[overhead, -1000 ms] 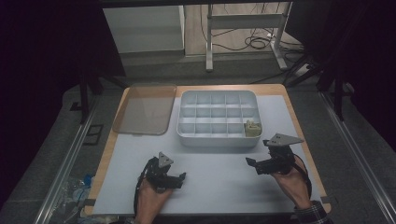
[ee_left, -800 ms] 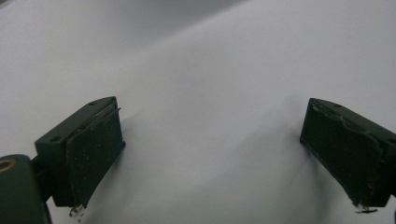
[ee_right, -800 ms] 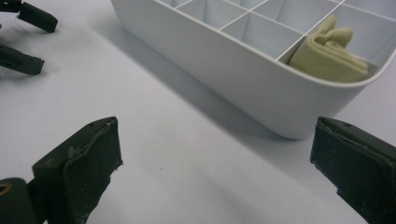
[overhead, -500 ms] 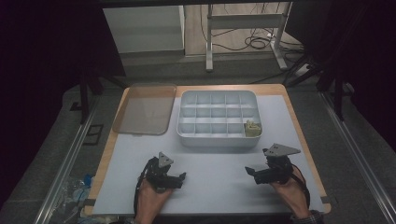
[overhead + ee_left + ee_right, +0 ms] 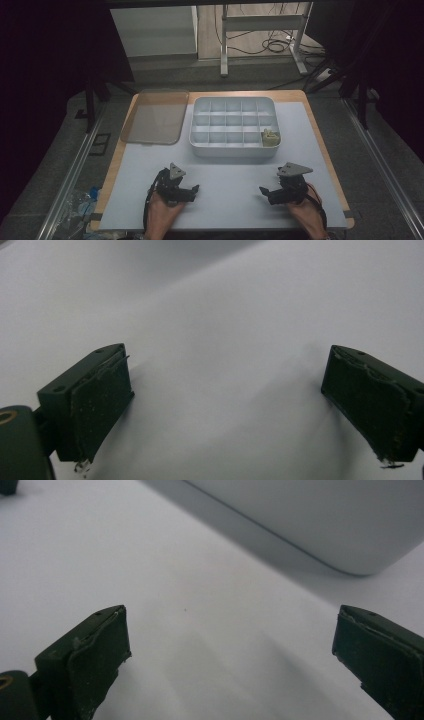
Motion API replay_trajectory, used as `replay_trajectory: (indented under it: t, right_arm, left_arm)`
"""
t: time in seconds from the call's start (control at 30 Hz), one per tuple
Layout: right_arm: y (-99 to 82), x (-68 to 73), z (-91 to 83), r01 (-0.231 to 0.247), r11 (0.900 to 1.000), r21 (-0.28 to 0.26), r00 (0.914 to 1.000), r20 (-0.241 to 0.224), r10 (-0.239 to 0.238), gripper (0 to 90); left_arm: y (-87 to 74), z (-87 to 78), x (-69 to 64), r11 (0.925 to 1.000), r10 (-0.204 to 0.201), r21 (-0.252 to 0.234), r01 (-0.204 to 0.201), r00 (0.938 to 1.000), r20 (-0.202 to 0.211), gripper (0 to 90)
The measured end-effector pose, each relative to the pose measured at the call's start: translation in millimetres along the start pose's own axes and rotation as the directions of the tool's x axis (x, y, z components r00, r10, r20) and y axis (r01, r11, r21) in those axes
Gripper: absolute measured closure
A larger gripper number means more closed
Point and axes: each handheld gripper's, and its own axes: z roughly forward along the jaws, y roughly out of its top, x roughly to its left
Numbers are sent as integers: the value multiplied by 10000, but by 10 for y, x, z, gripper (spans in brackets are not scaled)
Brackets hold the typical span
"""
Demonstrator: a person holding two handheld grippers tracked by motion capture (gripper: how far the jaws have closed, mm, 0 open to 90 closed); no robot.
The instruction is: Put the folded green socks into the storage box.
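Lab: dark curtains (image 5: 45, 65), floor cables (image 5: 272, 47), rig table (image 5: 320, 165).

**Colours on the table**

We see a pale grey-white mat (image 5: 225, 170) over a light wooden table (image 5: 116, 165). The tray (image 5: 234, 149) is light grey, its dividers the same shade; one compartment holds a yellowish-cream item (image 5: 270, 138). The lid (image 5: 155, 117) is a translucent brownish grey. Both grippers, left (image 5: 196, 188) and right (image 5: 262, 190), are black with grey plates on top. Their pads (image 5: 100, 405) look dark green-black, flecked with pale specks.
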Motion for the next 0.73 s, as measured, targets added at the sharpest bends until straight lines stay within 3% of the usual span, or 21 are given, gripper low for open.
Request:
replay_trajectory:
  t: [0.27,0.43,0.6,0.73]
  right_arm:
    - [-68,21,81,101,9995,300,9998,149,-105,23]
    - [-64,49,104,401,9979,505,9990,174,-411,23]
    - [-68,0,126,4,9978,669,9999,-163,7,23]
    - [-70,0,126,9,9979,655,9999,-163,2,23]
  left_arm:
    - [0,0,-1,10000,2,-3,-2,10000,-1,56]
    - [-1,0,0,10000,4,1,-4,10000,1,56]
    - [-3,-1,-3,10000,7,-4,-7,10000,-1,56]
    - [-2,0,-1,10000,2,-1,-2,10000,4,56]
